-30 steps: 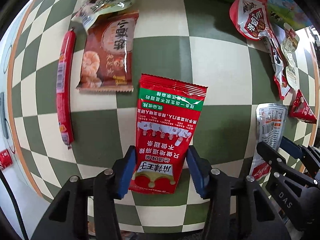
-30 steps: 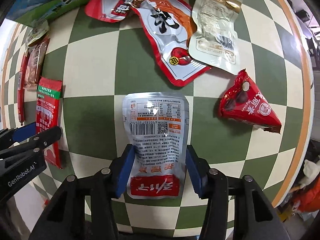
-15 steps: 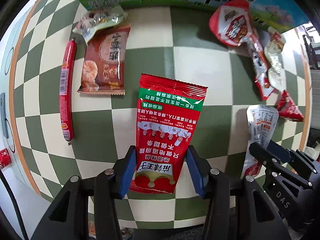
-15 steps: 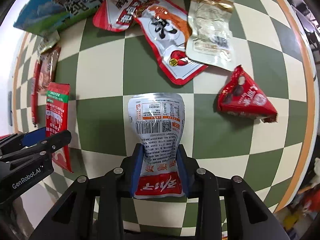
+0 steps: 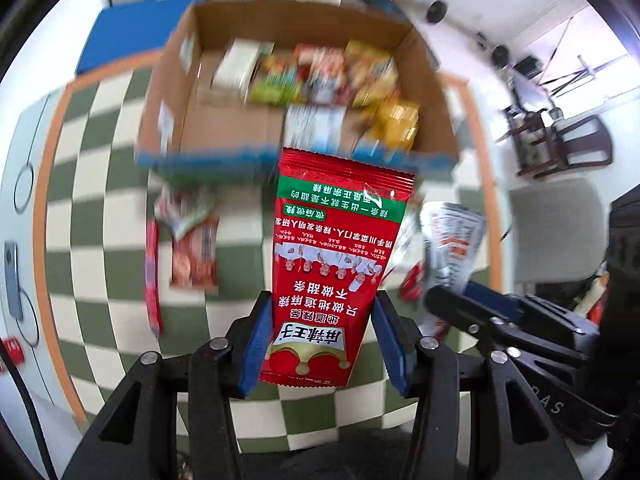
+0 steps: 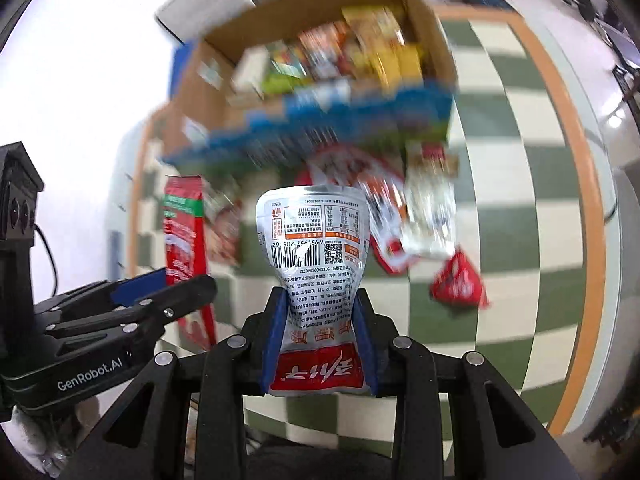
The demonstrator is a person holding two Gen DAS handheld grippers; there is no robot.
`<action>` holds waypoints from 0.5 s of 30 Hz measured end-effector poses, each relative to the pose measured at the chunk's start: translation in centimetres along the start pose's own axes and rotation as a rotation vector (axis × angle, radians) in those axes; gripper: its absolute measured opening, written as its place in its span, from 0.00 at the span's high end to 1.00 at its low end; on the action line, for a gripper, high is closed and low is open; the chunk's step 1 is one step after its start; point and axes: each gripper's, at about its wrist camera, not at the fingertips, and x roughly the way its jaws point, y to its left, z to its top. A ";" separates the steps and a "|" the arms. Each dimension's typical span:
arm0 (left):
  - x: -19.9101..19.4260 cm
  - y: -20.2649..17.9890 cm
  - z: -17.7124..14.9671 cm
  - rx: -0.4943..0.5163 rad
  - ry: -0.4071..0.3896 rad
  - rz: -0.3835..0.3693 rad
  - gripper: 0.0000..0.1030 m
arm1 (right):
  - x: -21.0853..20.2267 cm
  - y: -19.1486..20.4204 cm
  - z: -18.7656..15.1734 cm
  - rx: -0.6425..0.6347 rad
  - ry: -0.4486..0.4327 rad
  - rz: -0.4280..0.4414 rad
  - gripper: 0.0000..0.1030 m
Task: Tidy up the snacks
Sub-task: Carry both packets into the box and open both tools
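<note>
My left gripper (image 5: 322,340) is shut on a red snack packet with a green band (image 5: 336,264) and holds it up above the checkered table. My right gripper (image 6: 318,344) is shut on a silver pouch with a barcode (image 6: 316,264), also lifted. The red packet also shows at the left of the right wrist view (image 6: 184,240), and the silver pouch at the right of the left wrist view (image 5: 452,244). An open cardboard box (image 5: 176,92) with several snacks in it stands at the far side of the table, ahead of both grippers (image 6: 424,20).
Several snacks lie on the green and cream checkered table (image 5: 100,216): a red sausage stick (image 5: 152,276), a brown shrimp packet (image 5: 196,256), a red triangular packet (image 6: 460,280), red-white and clear pouches (image 6: 428,216). A chair (image 5: 560,140) stands beyond the table's right edge.
Both grippers have lifted their packets off the table and tilted up, so the cardboard box has come into view. The view is blurred by motion.
</note>
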 end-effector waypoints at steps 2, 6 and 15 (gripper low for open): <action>-1.6 0.0 2.6 -0.002 -0.020 -0.015 0.55 | -1.2 1.1 2.0 -0.004 -0.024 0.037 0.66; -2.5 1.7 7.9 -0.032 -0.043 0.008 0.55 | -3.2 3.0 7.2 -0.010 -0.077 0.099 0.66; 1.7 8.2 17.0 -0.138 0.066 0.027 0.55 | 1.8 7.7 17.5 -0.001 -0.048 0.152 0.65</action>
